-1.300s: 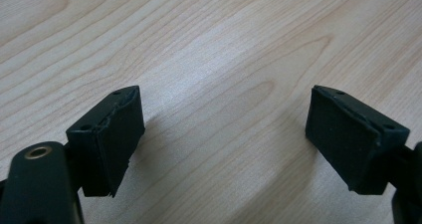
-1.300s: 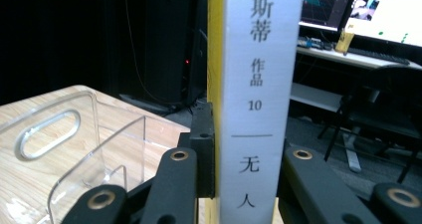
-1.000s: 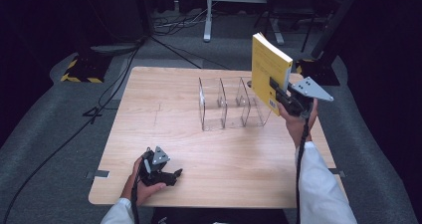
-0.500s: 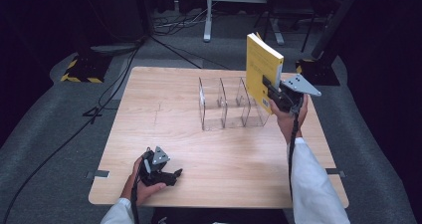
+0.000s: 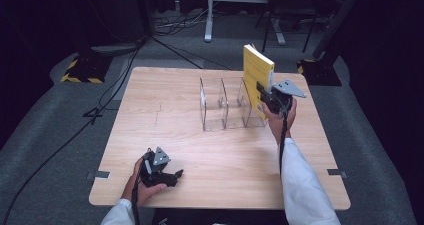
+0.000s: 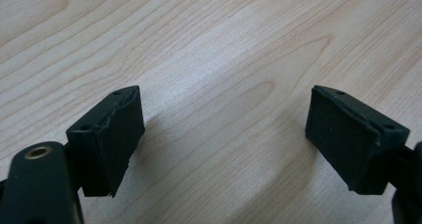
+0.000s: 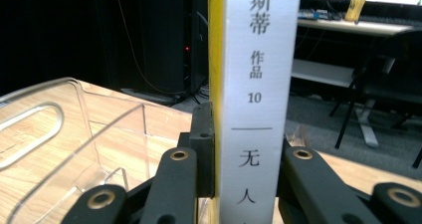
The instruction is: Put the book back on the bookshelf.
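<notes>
Insertion step: your right hand-held gripper point(image 5: 265, 96) pinches the upright yellow-covered, white-spined book point(image 5: 257, 77) above the clear plastic divider rack point(image 5: 225, 105), at its right end. Next, align it with a slot and lower. Left hand-held gripper point(image 5: 172, 176) rests spread on the wooden counter point(image 5: 225, 160).

Wide bare tabletop point(image 5: 200, 150) in front of and left of the clear divider rack point(image 5: 225, 105). Upright panes split that rack into narrow slots; yellow book point(image 5: 257, 77) blocks its right end.
</notes>
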### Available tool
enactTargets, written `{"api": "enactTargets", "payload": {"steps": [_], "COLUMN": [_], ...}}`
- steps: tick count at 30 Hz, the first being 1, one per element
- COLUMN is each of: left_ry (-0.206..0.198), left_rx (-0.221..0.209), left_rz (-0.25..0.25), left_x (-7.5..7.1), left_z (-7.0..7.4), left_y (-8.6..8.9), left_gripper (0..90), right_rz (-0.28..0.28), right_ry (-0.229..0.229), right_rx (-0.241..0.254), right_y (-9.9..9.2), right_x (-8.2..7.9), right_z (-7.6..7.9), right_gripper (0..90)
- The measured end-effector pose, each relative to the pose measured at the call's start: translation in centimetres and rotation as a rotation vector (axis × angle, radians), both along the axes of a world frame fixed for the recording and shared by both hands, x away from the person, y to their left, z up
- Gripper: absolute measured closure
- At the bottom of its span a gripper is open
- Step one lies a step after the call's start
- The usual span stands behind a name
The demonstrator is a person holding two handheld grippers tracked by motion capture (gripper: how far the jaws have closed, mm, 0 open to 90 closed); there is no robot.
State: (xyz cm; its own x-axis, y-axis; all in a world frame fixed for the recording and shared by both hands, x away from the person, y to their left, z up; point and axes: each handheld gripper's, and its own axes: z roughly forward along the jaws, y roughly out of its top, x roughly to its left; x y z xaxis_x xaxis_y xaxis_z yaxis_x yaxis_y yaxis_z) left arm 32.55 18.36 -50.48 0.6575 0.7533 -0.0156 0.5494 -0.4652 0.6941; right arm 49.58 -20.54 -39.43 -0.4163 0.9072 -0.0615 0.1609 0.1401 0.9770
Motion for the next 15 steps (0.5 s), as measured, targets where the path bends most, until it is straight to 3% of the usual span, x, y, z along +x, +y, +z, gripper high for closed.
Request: {"api": "enactTargets", "payload": {"steps": [12,13,15], "left_ry": [-0.001,-0.001,-0.002], "left_rx": [-0.001,-0.001,-0.001], "left_rz": [0.001,0.001,0.0], "left_x": [0.0,0.0,0.0], "left_z": [0.0,0.0,0.0], "left_y": [0.0,0.0,0.0], "left_gripper": [16.0,16.0,16.0], "right_rz": [0.018,0.022,0.023], "right_ry": [0.03,0.029,0.026], "right_rx": [0.021,0.047,0.053], "right_y": [0.1,-0.1,-0.3], "right_x": [0.4,0.3,0.2], "right_z": [-2.9,-3.3,-3.4], "right_gripper": [76.1,76.1,76.0]}}
